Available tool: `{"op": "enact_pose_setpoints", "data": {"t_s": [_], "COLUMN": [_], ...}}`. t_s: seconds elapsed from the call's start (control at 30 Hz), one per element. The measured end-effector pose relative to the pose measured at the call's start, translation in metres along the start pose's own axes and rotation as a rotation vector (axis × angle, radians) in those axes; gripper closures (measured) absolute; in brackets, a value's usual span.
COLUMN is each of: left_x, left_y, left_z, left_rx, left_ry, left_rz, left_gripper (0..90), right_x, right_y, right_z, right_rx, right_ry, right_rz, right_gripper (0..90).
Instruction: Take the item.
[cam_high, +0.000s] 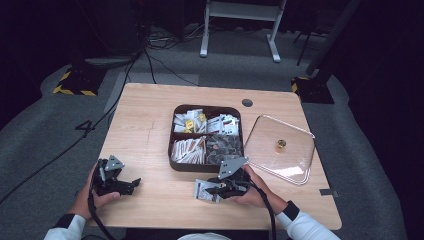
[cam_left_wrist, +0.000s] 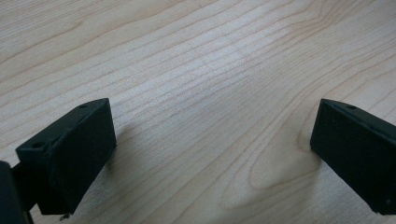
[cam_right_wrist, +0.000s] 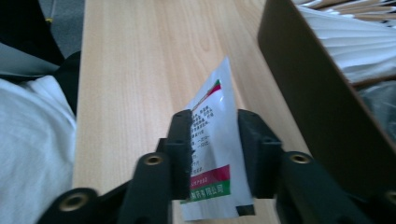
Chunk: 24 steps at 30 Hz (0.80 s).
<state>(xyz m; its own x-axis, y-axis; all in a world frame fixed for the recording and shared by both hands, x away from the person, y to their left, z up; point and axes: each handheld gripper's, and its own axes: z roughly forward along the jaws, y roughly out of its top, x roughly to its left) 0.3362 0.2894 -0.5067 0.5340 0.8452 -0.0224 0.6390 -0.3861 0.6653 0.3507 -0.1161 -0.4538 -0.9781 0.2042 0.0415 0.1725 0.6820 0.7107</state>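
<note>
1. Wooden desk (cam_high: 150, 130), light grain, standing on grey carpet; dark stands and cables beyond its far edge.
2. Brown tray (cam_high: 172, 162), square with rounded corners, at the desk's middle, split into four compartments.
   - Far left compartment: small white and yellow sachets (cam_high: 187, 121).
   - Far right compartment: white sachets with red and green print (cam_high: 224, 123).
   - Near left compartment: long pale paper sticks (cam_high: 188, 149), packed side by side.
   - Near right compartment: dark grey packets (cam_high: 225, 146).
3. Clear lid (cam_high: 282, 149), square, with a gold knob at its centre, lying flat on the desk just right of the tray.
4. White sachet (cam_right_wrist: 212, 154), red and green band with printed text, on the desk near the tray's front wall, between the jaws of the right tongs (cam_right_wrist: 215, 135).
5. Right tongs: jaws partly apart, flanking the sachet; whether the pads press on it I cannot tell.
6. Left tongs (cam_left_wrist: 212, 154): jaws wide apart over bare wood, at the desk's near left corner, well apart from the tray.
</note>
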Motion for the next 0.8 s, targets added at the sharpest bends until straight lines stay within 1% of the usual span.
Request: {"op": "enact_pose_setpoints", "data": {"t_s": [0.03,0.07,0.17,0.23,0.37,0.43,0.5,0.53,0.57,0.63,0.8], "left_x": [0.000,0.000,0.000,0.000,0.000,0.000,0.000,0.000,0.000,0.000,0.000], "left_y": [0.000,0.000,0.000,0.000,0.000,0.000,0.000,0.000,0.000,0.000,0.000], "left_z": [0.000,0.000,0.000,0.000,0.000,0.000,0.000,0.000,0.000,0.000,0.000], "left_rx": [0.000,0.000,0.000,0.000,0.000,0.000,0.000,0.000,0.000,0.000,0.000], "left_ry": [0.000,-0.001,-0.001,0.000,0.000,0.000,0.000,0.000,0.000,0.000,0.000], "left_rz": [0.001,-0.002,-0.002,0.000,0.000,0.000,0.000,0.000,0.000,0.000,0.000], "left_gripper": [0.5,0.5,0.5,0.5,0.5,0.5,0.5,0.5,0.5,0.5,0.5], "right_x": [0.000,-0.003,-0.005,-0.006,-0.009,-0.011,-0.012,-0.013,-0.014,-0.014,-0.018], "right_y": [0.000,0.000,0.001,0.001,0.001,0.000,0.000,-0.001,-0.001,-0.002,-0.004], "right_z": [0.000,-0.002,-0.006,-0.009,-0.015,-0.017,-0.019,-0.021,-0.022,-0.023,-0.030], "right_rx": [0.000,0.006,0.004,0.000,-0.008,-0.013,-0.013,-0.020,-0.018,-0.015,-0.028], "right_ry": [0.000,-0.014,-0.031,-0.059,-0.080,-0.096,-0.101,-0.106,-0.112,-0.133,-0.165], "right_rz": [0.000,0.005,0.013,0.017,0.021,0.023,0.020,0.019,0.015,0.012,0.008], "right_gripper": [62.1,56.9,50.3,45.3,43.2,40.7,39.6,35.2,33.4,30.5,24.4]}}
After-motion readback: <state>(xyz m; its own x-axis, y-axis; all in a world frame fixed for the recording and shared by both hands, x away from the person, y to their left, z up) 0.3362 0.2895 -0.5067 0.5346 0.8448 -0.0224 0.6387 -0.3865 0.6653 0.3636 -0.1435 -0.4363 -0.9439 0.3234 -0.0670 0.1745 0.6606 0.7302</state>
